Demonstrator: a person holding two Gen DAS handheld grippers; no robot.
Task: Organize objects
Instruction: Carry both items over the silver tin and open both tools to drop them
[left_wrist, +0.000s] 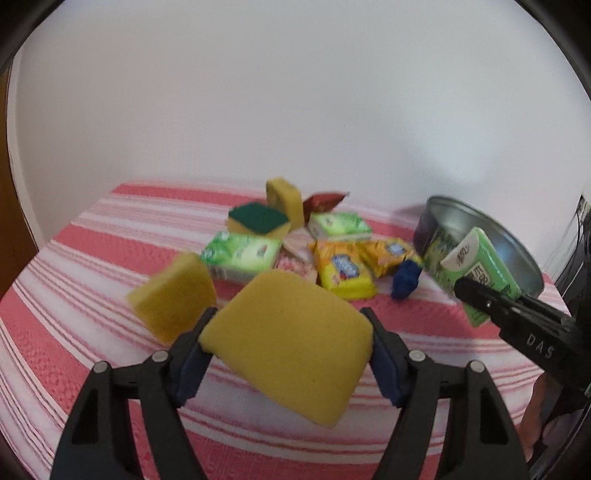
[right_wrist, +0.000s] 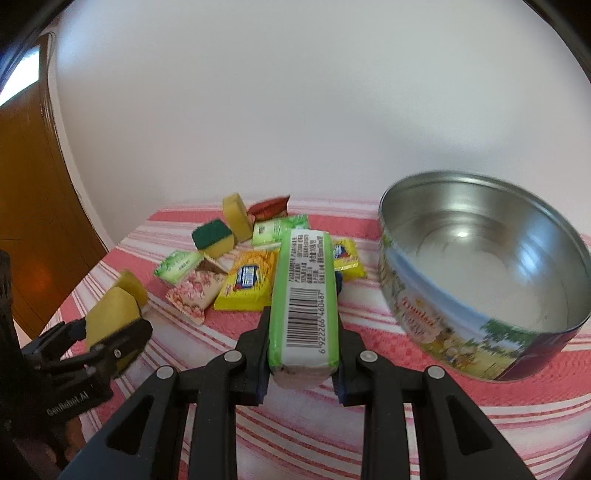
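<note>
Yellow sponge (left_wrist: 291, 343): held clear of the striped tablecloth (left_wrist: 74, 258) by the left gripper (left_wrist: 290, 350), blue pads pinching its two opposite sides. No earlier frame to compare. It is a plain yellow slab with rounded corners, broad face toward the camera, tilted, its long axis running from upper left to lower right in the left wrist view. The near edge of the table lies below it.

Second yellow sponge (left_wrist: 173, 295): just left of the held one, toward the left edge of the table, standing on edge and blurred.

Pile, mid-table toward the far edge: a green-topped sponge (left_wrist: 258, 219), another yellow sponge upright behind it (left_wrist: 286, 201), a red packet (left_wrist: 323, 201), green tissue packs (left_wrist: 240, 256), a pink floral pack (right_wrist: 194, 293), yellow sachets (left_wrist: 343, 275), a small blue object (left_wrist: 406, 280). Several touch or overlap; exact stacking unclear.

Green pack (right_wrist: 304, 299): clamped in the right gripper (right_wrist: 303, 328), jaws pressed hard onto its long sides. Long axis runs away from the camera, along the fingers; barcode face up, white end nearest the camera. It is off the cloth, right of the pile.

Metal tin (right_wrist: 480, 280): round, open, printed outer wall, near the right edge of the table. Inside is bare shiny metal; nothing is in it.
</note>
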